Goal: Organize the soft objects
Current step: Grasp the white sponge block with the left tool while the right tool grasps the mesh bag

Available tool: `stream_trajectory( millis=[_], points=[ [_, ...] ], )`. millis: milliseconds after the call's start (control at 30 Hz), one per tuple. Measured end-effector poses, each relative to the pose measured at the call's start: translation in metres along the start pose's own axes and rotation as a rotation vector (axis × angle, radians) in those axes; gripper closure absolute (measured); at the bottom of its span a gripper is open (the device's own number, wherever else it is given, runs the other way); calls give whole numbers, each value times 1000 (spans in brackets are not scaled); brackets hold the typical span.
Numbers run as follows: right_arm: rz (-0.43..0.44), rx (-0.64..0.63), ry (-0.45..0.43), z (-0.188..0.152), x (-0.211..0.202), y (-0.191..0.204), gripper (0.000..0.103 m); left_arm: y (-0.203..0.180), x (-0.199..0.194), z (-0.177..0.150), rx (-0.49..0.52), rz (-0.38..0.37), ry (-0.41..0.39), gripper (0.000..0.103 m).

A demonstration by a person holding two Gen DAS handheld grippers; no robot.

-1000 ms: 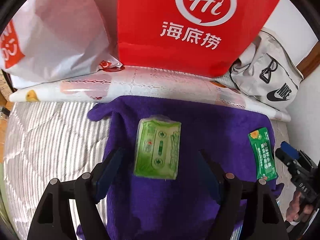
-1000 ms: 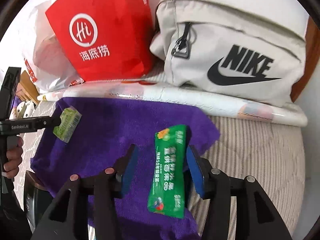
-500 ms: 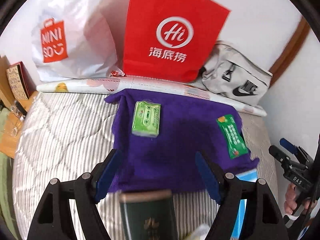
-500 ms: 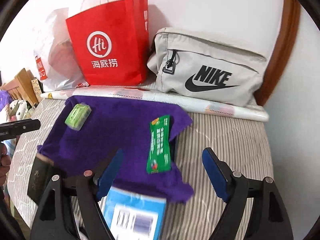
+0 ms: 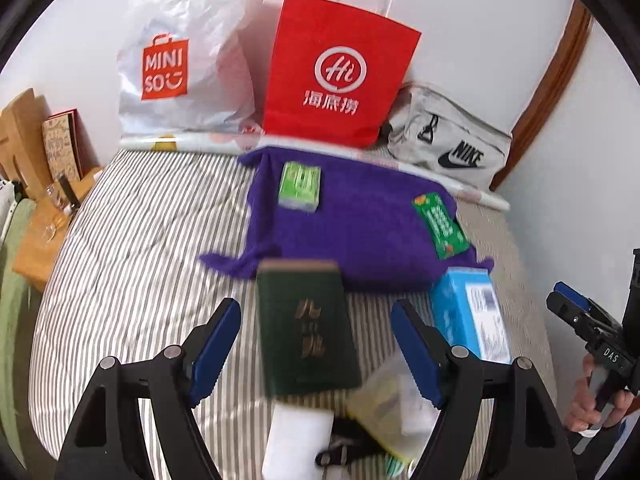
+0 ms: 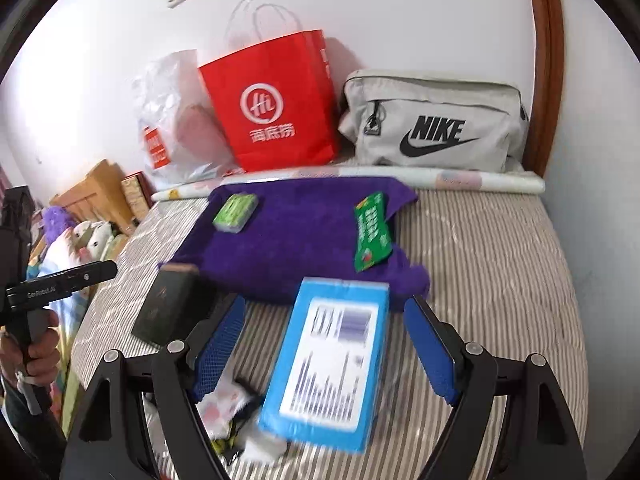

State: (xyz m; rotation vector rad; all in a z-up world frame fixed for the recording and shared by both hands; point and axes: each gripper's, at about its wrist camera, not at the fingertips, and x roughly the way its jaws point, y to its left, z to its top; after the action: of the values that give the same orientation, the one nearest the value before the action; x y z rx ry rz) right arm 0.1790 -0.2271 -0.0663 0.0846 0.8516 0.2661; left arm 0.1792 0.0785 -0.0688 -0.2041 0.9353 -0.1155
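While my grippers, left (image 5: pixel 316 354) and right (image 6: pixel 326 346), gape empty, MINISO bag (image 5: pixel 176 60), Hi bag (image 5: pixel 340 76) and NIKE pouch (image 6: pixel 436 124) line the bed's (image 6: pixel 480 248) far edge.

Print on the blue box (image 6: pixel 332 364) was smeared by blur and unreadable. The gold characters on the dark green booklet (image 5: pixel 306 328) could not be made out. Small items at the lower edge, a white packet (image 5: pixel 296 440) and a yellowish transparent pouch (image 5: pixel 384 408), were cut off and unidentifiable. The purple towel (image 5: pixel 360 232) hid the bedding beneath.
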Motion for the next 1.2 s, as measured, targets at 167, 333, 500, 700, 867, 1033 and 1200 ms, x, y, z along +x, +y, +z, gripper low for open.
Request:
stream_trajectory(
  millis=[167,333,500,700,867,1033,1200],
  points=[
    [-34,-30,7,-30,-13,13,22,5,-3,-40,7,5,31,27],
    [0,-10,-20,-55,-27,23,22,8,9,-72,47,43,63,27],
    [44,0,-3,-77,-31,31,22,3,34,-86,98,54,139,27],
    [27,-62,6,-97,-32,44,22,2,62,-94,115,78,213,27],
    [82,-55,24,-103,-25,49,22,2,77,-99,126,102,239,27],
    [110,-99,58,-106,-10,67,22,7,71,-95,99,38,224,55],
    [137,-140,76,-104,2,89,22,19,56,-91,96,104,184,55]
  ],
)
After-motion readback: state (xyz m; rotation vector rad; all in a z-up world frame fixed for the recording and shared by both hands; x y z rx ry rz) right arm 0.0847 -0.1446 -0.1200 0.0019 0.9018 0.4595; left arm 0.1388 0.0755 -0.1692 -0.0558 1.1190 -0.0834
